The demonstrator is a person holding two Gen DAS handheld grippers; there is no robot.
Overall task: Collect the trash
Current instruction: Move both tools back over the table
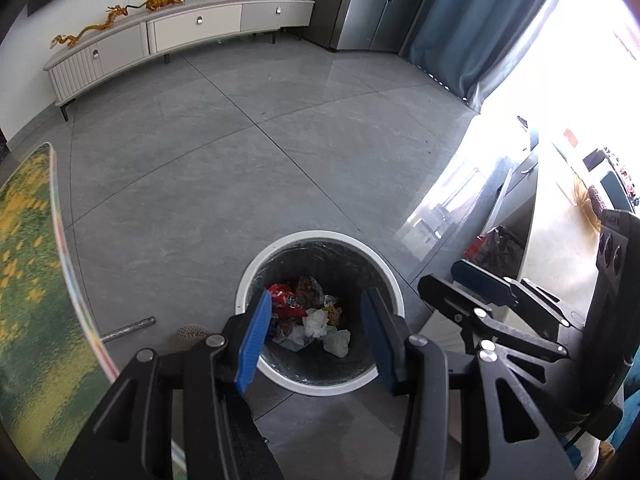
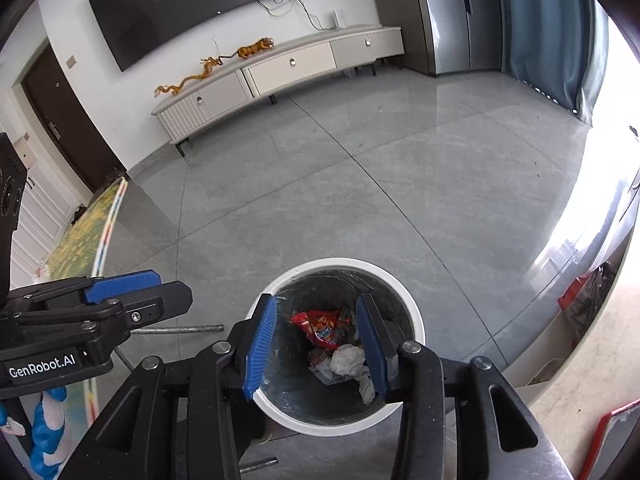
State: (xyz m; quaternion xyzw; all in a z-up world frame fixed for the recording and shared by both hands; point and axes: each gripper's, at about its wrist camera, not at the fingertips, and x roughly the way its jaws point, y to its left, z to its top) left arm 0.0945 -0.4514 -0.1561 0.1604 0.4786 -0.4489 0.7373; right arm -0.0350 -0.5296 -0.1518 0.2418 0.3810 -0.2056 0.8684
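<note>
Reading "GenRobot.AI" — left tongs (image 2: 120, 286), perhaps unladen

Your right gripper (image 2: 316, 344) hangs over the white-rimmed trash bin (image 2: 412, 312), lower centre of frame, jaws apart, nothing between the blue pads. Inside the bin: red snack wrapper (image 2: 320, 326) and crumpled white tissue (image 2: 348, 360). Left gripper (image 2: 120, 282) sits at the left edge, beside the bin.

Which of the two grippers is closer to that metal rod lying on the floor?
Left. The left gripper hangs above the bin, beside the rod; the right gripper sits on the far side.
</note>
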